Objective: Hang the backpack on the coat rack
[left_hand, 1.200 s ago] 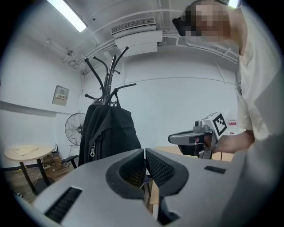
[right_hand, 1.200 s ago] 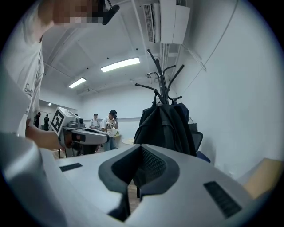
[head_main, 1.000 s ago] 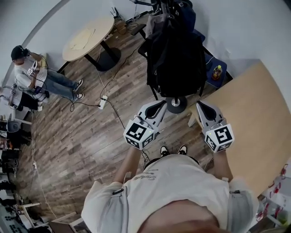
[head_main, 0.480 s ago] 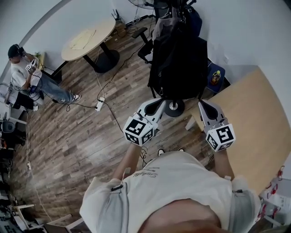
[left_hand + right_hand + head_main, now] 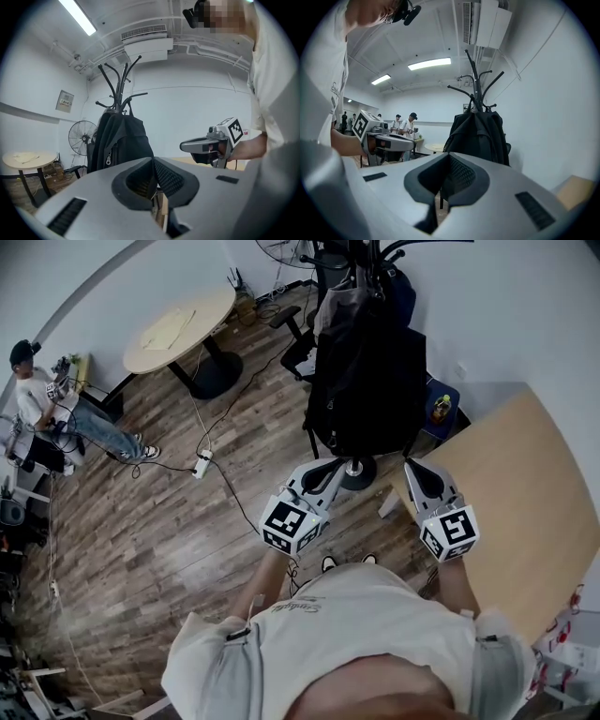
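As they point level side by side, the left claw (image 5: 337, 465) and right claw (image 5: 411, 466) are both pressed together, empty. Beyond them the black backpack (image 5: 367, 381), limp and bulky with a zip pull (image 5: 108, 160) on its side, hangs from the coat rack (image 5: 121, 84).

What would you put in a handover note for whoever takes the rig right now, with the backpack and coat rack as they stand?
Left gripper: jaws together, nothing in them, pointing toward the rack, short of it.
Right gripper: jaws together, empty, alongside the left one.
Backpack: black, hanging on the coat rack, clear of both grippers.
Done: the hang looks complete.
Left: probably only to check that it hangs steady.
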Demonstrator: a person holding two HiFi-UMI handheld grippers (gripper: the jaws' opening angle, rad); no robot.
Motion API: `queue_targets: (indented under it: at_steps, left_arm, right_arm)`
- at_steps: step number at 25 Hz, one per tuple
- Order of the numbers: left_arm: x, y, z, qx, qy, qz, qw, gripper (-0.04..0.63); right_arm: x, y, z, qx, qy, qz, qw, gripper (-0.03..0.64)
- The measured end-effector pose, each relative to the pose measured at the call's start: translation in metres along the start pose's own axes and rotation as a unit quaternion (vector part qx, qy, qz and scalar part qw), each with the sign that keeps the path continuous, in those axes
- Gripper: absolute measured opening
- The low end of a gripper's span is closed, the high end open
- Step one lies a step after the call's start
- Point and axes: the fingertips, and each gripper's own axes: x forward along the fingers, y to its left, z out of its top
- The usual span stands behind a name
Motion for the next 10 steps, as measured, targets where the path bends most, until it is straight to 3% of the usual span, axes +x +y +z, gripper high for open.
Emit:
queue_targets:
  at_steps: [10]
  left_arm:
    - [-0.027,0.013,-0.01,-0.015,-0.004,0.026,0.9995,0.021]
  right_arm:
    - [-0.006,0.018,-0.002,-0.007,-0.004,-0.008,1.0,-0.006]
